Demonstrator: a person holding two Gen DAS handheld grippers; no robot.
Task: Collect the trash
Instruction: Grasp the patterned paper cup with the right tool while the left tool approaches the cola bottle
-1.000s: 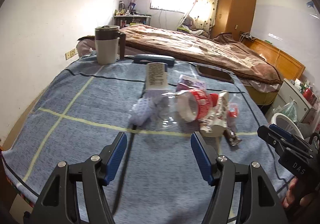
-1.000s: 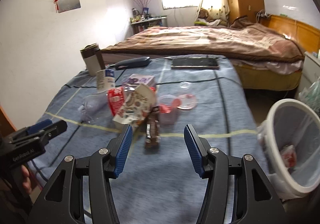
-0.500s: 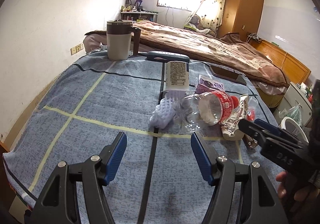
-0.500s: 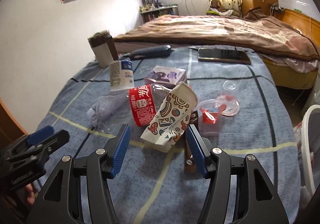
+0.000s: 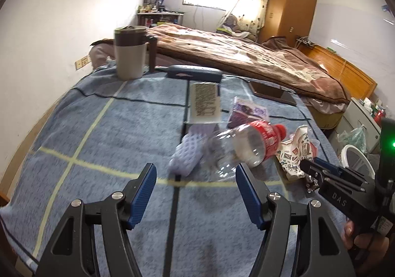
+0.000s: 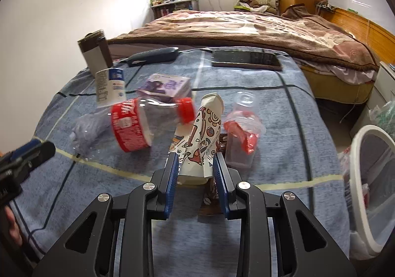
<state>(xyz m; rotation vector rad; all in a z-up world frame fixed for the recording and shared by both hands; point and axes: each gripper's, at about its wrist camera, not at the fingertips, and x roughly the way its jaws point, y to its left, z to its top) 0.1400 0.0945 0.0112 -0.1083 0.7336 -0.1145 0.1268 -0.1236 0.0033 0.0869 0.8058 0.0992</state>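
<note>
Right hand-held gripper (image 6: 196, 173) has just been closing and now pinches the base of the flattened printed cup (image 6: 202, 138), both pads on it, cup leaning up and away over the blue-cloth table (image 6: 284, 205). Left hand-held gripper (image 5: 196, 194) hangs unclenched, nothing between its jaws, just short of the trash pile. White bin (image 6: 370, 178) sits off the table's right edge, low, already holding a scrap. Bottle (image 6: 145, 124) with red label lies on its side touching the cup's left; clear cup (image 6: 243, 133) with a red scrap inside stands just right of it; brown wrapper (image 6: 212, 193) lies under the right jaws. Risks, my read: grip is only on the cup's crushed bottom edge, so it may fold or slip out on the swing to the bin. Lifting may drag the bottle, which can roll off the cloth. Clear cup is near enough to get tipped by the right pad. Wrapper may snag on the jaw and drop short of the bin.
</note>
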